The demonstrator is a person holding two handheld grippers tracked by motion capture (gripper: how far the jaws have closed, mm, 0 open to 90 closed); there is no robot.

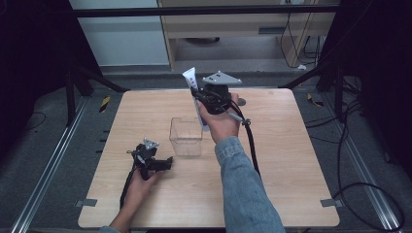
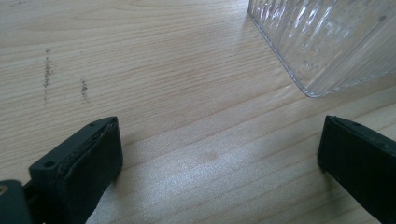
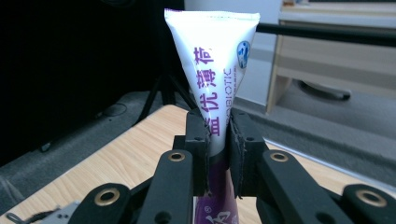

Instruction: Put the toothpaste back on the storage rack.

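A white toothpaste tube [image 1: 191,80] with purple lettering stands upright, crimped end up, in my right gripper [image 1: 200,96], held above the far middle of the table. In the right gripper view the jaws are shut on the tube [image 3: 212,60] at its lower half, right gripper [image 3: 217,140]. A clear ribbed plastic box [image 1: 185,136] stands open-topped on the table just in front of and below the tube. My left gripper [image 1: 170,162] rests low on the table, left of the box's near corner, jaws wide apart and empty; left gripper [image 2: 219,149] faces the box [image 2: 327,42].
The wooden table [image 1: 272,160] has bare room to the right and front. A small grey disc [image 1: 241,102] lies on the far side beside the right hand. Black cables trail from both grippers. Metal rails and floor cables flank the table.
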